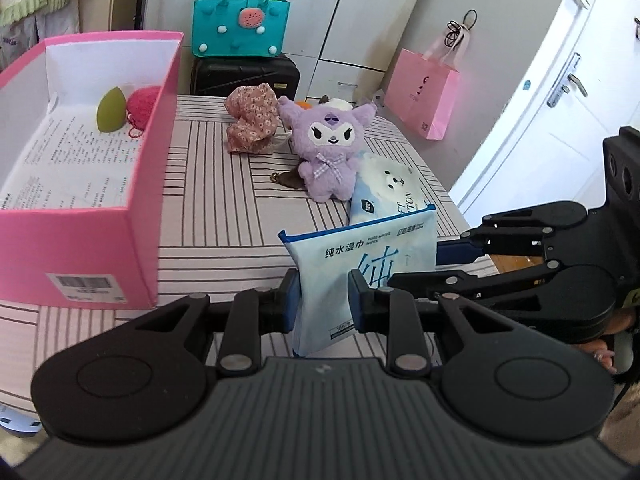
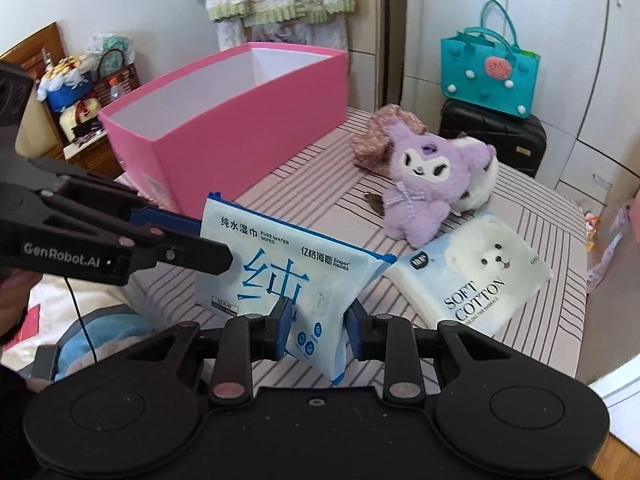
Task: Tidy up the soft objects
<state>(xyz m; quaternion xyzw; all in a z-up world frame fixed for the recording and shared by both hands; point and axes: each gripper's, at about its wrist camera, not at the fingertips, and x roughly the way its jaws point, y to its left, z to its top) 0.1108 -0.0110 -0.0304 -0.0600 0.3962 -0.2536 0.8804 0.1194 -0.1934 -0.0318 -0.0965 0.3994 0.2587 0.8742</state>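
The left gripper [image 1: 322, 300] is clamped on one end of the wet-wipes pack [image 1: 360, 264]; the right gripper [image 2: 316, 330] is clamped on the opposite end. The pack hangs clear of the striped bedcover [image 1: 224, 200], held between both tools, just beside the pink box [image 1: 80, 240]. Inside the box lie a green sponge egg [image 1: 111, 110] and a red yarn ball [image 1: 144, 106]. On the bedcover rest the purple plush toy [image 1: 326, 148], partly on the soft-cotton tissue pack [image 2: 468, 276], and a floral fabric piece [image 1: 252, 120] behind it.
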